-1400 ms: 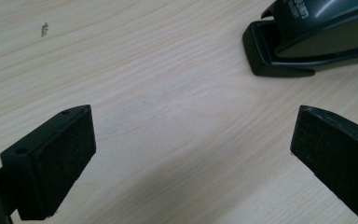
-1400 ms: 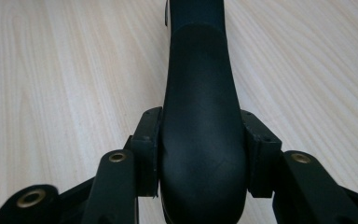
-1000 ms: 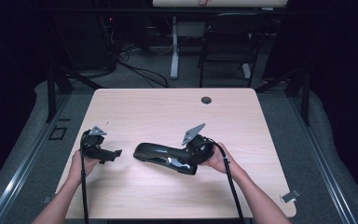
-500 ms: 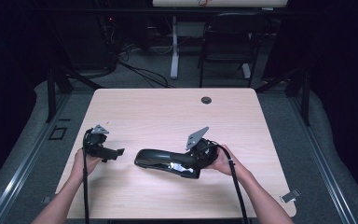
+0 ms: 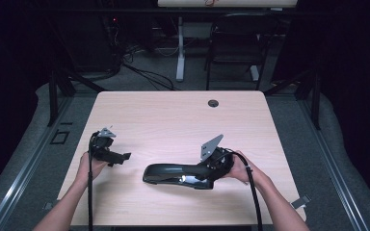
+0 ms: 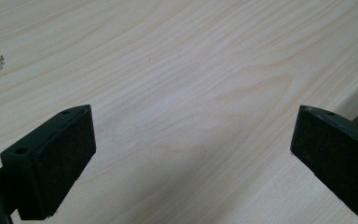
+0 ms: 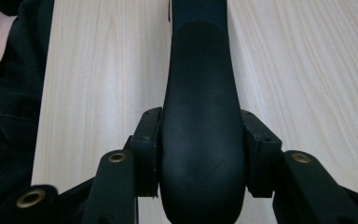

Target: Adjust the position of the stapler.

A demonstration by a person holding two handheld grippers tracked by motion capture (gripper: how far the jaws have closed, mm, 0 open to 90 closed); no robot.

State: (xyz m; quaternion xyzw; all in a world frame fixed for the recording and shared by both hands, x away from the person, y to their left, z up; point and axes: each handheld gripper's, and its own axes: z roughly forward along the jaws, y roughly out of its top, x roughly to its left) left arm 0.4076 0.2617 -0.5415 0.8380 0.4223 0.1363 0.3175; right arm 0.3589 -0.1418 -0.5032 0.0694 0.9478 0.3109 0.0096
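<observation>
right gripper (image 5: 207,172) clenched on long black object (image 5: 173,172), which juts toward 9 o'clock | left gripper (image 5: 120,156) released, nothing between its jaws | right gripper view: pads (image 7: 148,140) flank object's rounded end; left gripper view: bare table (image 6: 177,84)

The right gripper (image 5: 204,169) now sits nearer the person's edge of the table (image 5: 173,115) than a second ago, carrying the long black curved object (image 5: 173,173) clamped in its jaws down with it. The object lies closer to level, its far tip pointing left. The left gripper (image 5: 120,156) has also drifted toward the near edge and slightly left, its jaws wide apart over bare wood.
</observation>
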